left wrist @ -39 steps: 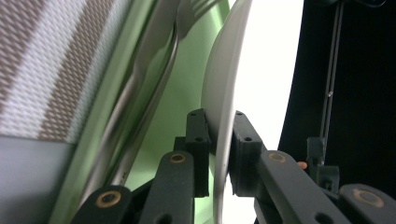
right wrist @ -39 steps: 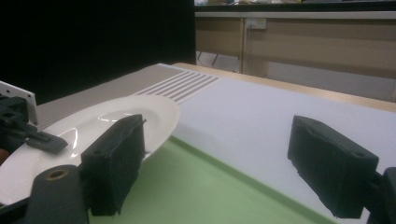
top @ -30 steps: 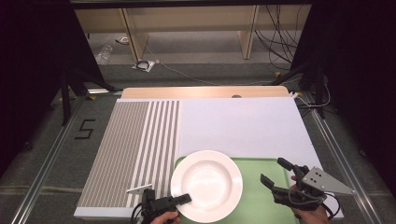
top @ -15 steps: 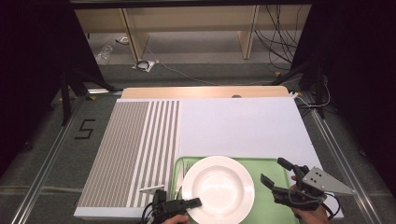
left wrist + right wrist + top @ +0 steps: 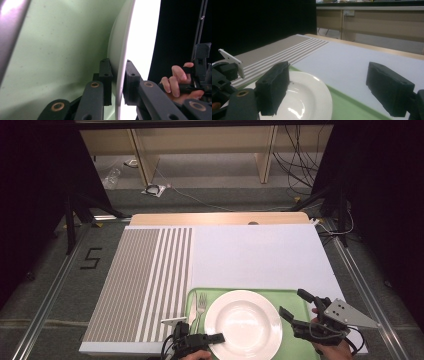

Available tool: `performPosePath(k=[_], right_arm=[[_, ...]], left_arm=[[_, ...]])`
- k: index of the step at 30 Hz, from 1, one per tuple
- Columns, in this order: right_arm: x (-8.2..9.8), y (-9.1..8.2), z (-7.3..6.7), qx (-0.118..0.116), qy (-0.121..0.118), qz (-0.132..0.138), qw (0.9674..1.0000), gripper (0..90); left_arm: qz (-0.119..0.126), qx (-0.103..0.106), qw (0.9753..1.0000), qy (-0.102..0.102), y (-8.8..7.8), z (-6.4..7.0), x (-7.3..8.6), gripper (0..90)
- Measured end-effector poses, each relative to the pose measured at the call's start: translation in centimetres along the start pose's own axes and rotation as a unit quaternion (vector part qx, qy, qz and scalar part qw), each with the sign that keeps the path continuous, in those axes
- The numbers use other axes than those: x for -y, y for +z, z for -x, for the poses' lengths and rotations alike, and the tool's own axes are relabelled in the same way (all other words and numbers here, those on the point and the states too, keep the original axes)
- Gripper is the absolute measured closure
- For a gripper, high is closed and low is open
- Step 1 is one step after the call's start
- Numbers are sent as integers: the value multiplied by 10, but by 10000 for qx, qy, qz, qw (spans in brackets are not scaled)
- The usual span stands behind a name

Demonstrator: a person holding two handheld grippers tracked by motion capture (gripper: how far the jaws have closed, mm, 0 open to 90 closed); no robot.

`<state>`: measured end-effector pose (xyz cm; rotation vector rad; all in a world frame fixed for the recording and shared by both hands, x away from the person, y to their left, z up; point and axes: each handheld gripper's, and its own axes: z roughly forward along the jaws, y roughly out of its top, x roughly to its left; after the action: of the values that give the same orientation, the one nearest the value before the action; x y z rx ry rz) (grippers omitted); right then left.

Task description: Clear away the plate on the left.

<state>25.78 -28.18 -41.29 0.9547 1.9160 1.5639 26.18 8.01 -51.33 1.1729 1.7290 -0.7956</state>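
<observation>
I've slid the white plate rightward onto the green tray, beside the fork, my left gripper pinching its rim while the right gripper waits wide open, so it's almost placed.

The left gripper, clamped on the rim of the white plate, moved rightward along the near edge of the desk. The plate went with it, sliding from the tray's left end to its middle and uncovering a fork lying at that left end.
</observation>
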Motion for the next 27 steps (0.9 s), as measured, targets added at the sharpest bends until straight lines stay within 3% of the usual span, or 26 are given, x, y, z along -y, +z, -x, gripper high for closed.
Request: performPosePath(k=[14,17,19,22,27], right_arm=[[0,0,-1,-18,-12,7,10000,198],[0,0,-1,-8,-16,-30,10000,198],[0,0,0,-10,-9,-14,10000,198],[0,0,-1,-19,-11,3,10000,198],[0,0,0,-3,-15,-10,10000,198]], left_arm=[[-73,-94,9999,-8,10,-2,0,792],[-62,-143,9999,75,10,1,0,791],[-104,-121,9999,4,11,-1,0,790],[-109,-161,9997,140,11,0,1,787],[-157,-188,9996,169,11,1,0,782]])
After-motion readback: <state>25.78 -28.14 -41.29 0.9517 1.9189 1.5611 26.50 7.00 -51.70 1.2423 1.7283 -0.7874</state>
